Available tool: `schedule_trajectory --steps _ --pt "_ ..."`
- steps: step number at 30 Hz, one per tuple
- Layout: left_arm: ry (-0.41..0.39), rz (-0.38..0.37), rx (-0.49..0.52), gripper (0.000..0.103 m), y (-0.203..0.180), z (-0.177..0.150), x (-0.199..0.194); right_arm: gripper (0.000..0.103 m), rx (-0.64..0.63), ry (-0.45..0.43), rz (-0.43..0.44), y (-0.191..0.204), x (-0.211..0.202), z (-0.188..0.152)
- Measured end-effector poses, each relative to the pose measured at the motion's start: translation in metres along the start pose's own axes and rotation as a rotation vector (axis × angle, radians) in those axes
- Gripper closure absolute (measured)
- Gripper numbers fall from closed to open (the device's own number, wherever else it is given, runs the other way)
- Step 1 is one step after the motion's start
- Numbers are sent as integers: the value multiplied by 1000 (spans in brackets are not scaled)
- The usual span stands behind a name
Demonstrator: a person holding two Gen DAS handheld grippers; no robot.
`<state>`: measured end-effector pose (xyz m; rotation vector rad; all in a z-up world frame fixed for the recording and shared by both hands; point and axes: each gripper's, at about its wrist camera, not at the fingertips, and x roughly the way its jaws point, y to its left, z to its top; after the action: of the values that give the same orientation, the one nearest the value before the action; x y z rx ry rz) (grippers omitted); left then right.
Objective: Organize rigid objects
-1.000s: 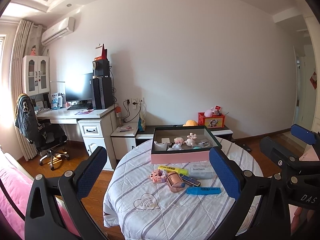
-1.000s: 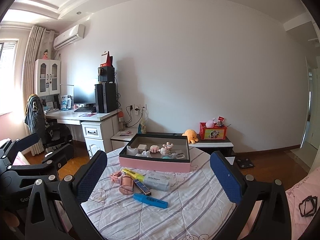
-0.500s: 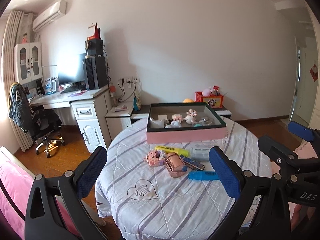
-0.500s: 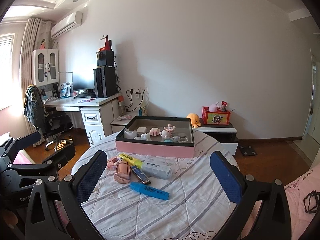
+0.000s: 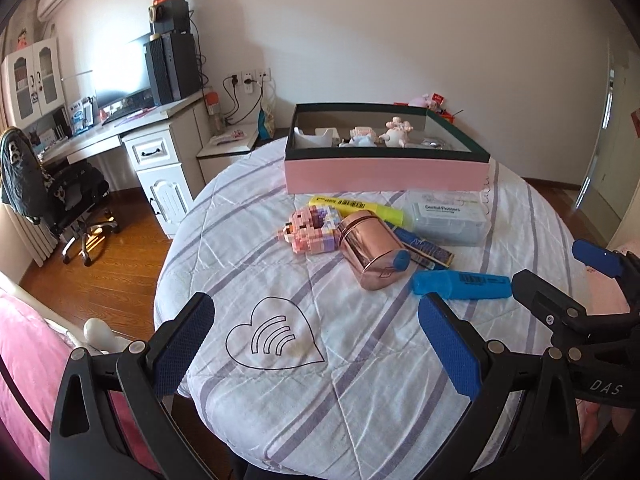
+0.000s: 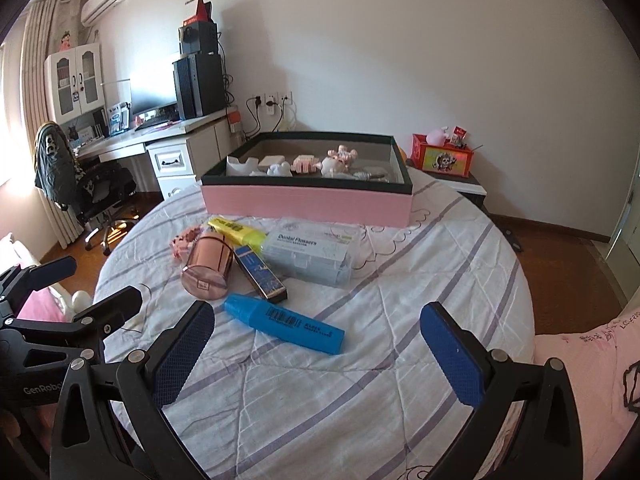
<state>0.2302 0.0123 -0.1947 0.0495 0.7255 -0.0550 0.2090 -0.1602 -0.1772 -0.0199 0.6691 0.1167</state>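
Both grippers have dropped nearer the table: left gripper [image 5: 316,344] and right gripper [image 6: 316,352] spread wide, empty, lining up on the blue highlighter [image 6: 284,323] lying near the pink box [image 6: 306,204].

A white desk [image 6: 168,136], office chair [image 5: 60,196] and wood floor [image 5: 120,272] sit below plain white walls [image 6: 400,40].

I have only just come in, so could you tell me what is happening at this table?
A person holds two grippers over a round table, tidying loose items into the pink box. The left gripper and right gripper both hover with jaws open, holding nothing. The blue highlighter, rose-gold canister, yellow highlighter, flosser box and pink block toy lie outside the box, which already holds small figurines.
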Motion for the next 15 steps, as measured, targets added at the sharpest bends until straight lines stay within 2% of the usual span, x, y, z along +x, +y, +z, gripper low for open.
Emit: schedule_trajectory --steps 11,15 --pt "63 1 -10 0 9 -3 29 0 -41 173 21 -1 75 -11" --pt "72 0 -13 0 10 -3 33 0 -38 218 76 -4 85 -7"
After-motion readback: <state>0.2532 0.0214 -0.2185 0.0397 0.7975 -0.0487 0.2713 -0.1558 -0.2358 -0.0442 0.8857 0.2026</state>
